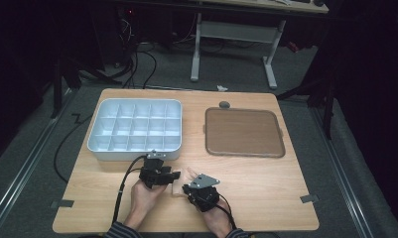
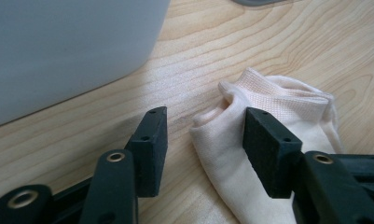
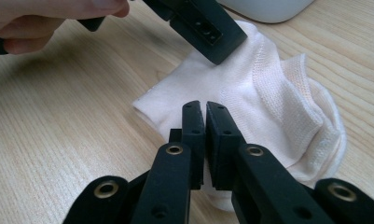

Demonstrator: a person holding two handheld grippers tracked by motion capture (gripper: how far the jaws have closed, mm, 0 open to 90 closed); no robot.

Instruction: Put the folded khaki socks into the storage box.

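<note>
The small cream knit sock (image 3: 268, 93) lies on the pale wooden table (image 1: 266, 188), just in front of the white compartment tray (image 1: 135, 130). Right gripper (image 3: 205, 108) looks pinched shut on its near edge. Left gripper (image 2: 205, 122) stands open — one pad touching the cuff. The high view adds the brown square mat (image 1: 243, 132) — hardly any sock.

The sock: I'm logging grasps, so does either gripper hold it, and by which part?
The right gripper is shut on the sock, pinching its near edge. The left gripper stands open around the cuff end, not gripping.
</note>
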